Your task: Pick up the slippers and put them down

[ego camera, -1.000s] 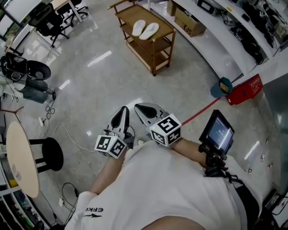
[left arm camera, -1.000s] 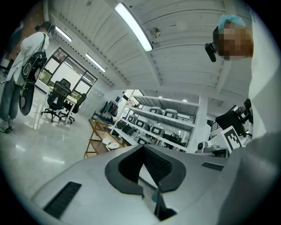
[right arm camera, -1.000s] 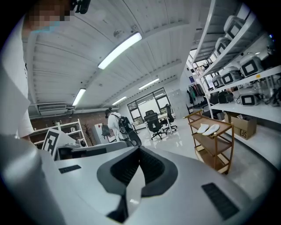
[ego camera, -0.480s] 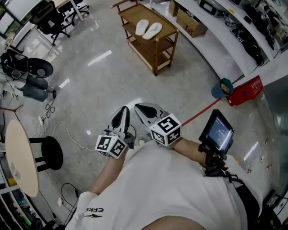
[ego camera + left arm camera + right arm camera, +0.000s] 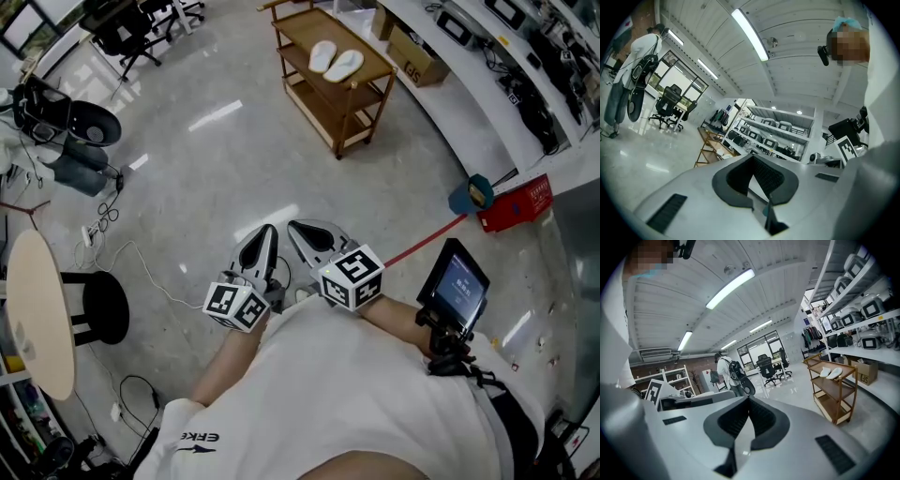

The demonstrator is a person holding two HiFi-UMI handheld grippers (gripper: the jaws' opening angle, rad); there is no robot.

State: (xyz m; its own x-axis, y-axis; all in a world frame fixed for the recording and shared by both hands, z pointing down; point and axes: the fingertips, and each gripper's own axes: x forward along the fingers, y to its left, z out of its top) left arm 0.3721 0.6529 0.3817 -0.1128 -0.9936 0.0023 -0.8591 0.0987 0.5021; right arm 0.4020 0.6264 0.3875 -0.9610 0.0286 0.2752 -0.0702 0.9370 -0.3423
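Observation:
A pair of white slippers (image 5: 335, 58) lies side by side on the top shelf of a wooden cart (image 5: 352, 114), far ahead across the floor. The right gripper view shows the same slippers (image 5: 831, 372) on that cart (image 5: 834, 399) at right. My left gripper (image 5: 269, 234) and right gripper (image 5: 298, 227) are held close to my body, side by side, both shut with nothing between the jaws. In the left gripper view the cart (image 5: 708, 147) is small and distant beyond my left gripper (image 5: 753, 159). My right gripper (image 5: 749, 401) points slightly downward.
A white counter (image 5: 469, 89) with boxes under it runs along the right. A red box (image 5: 514, 199) and a teal object (image 5: 472, 197) sit on the floor at right. Office chairs (image 5: 131, 28), a round table (image 5: 37, 314) and a black stool (image 5: 103, 307) stand at left; cables trail nearby.
The cart and slippers have shifted rightward and slightly down in the head view as I move across the floor. Both grippers stay shut and together.

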